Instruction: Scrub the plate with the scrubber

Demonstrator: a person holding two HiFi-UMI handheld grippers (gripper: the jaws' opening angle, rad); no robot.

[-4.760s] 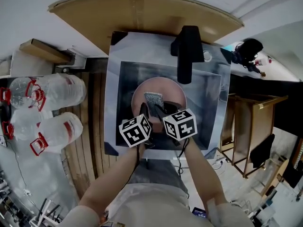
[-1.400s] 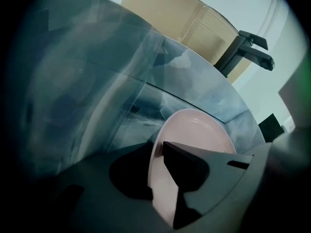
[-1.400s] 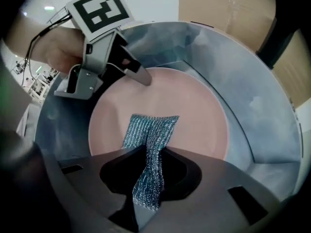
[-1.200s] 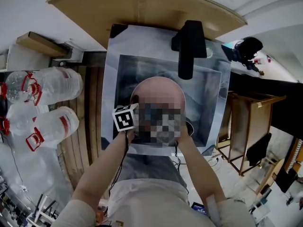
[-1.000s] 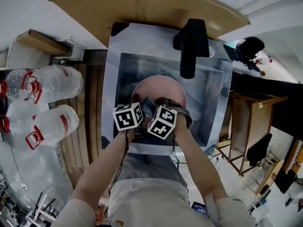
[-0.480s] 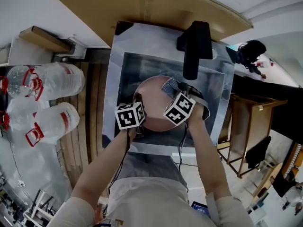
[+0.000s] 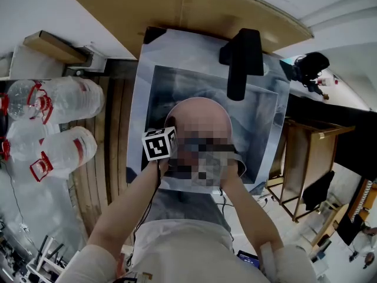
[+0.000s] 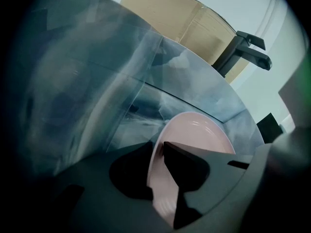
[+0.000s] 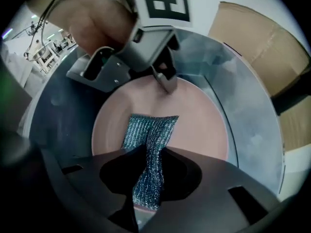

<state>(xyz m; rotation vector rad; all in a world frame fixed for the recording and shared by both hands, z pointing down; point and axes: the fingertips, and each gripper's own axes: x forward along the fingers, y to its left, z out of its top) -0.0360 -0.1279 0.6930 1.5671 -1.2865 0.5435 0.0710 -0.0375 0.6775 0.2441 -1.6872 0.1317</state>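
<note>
A pink plate (image 7: 203, 112) lies in the steel sink (image 7: 154, 93). My left gripper (image 8: 156, 147) holds the plate's rim (image 8: 156, 178) between its jaws at the near left, and the jaws are opening slightly. Its marker cube (image 7: 160, 144) shows in the head view; a mosaic patch hides both grippers' jaws there. My right gripper (image 9: 148, 168) is shut on a teal mesh scrubber (image 9: 148, 132), whose free end lies flat on the plate (image 9: 194, 125). The left gripper (image 9: 164, 80) shows across the plate, clamped on the far rim in that view.
A black faucet (image 7: 241, 55) reaches over the sink's far side. Large water bottles (image 7: 59, 122) lie on wooden slats to the left. A cardboard sheet (image 7: 188, 7) stands behind the sink, and a wooden frame (image 7: 306, 158) is at the right.
The right gripper has swept the scrubber from the plate's far right back toward its near edge. The left gripper has stayed on the rim.
</note>
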